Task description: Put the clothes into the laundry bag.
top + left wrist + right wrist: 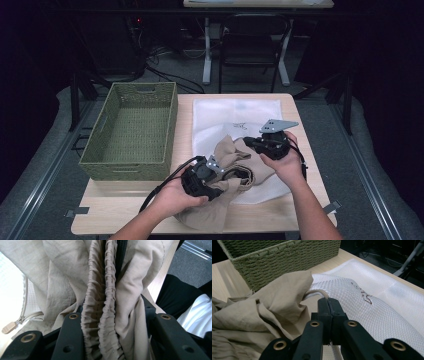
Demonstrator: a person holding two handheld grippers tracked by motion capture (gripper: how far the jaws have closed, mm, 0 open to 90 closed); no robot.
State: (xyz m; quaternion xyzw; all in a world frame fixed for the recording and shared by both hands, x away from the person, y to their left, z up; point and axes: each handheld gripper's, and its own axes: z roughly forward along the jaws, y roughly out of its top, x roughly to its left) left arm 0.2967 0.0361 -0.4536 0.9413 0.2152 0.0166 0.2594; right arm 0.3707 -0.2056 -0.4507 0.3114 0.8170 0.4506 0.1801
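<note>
Left gripper (110,340) clamps beige garment's (62,270) gathered waistband (102,302).

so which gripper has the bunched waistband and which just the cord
The left gripper clamps the gathered elastic waistband of the beige garment; the right gripper, jaws shut tight, pinches only the thin drawstring cord.

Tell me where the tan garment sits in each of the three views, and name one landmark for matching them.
High view: the tan garment lies bunched at the table's near edge, between both hands.
Left gripper view: its gathered waistband runs up the middle, clamped between the jaws.
Right gripper view: it is piled at the left, below the woven basket.
Shared landmark: the white mesh bag under the garment.
</note>
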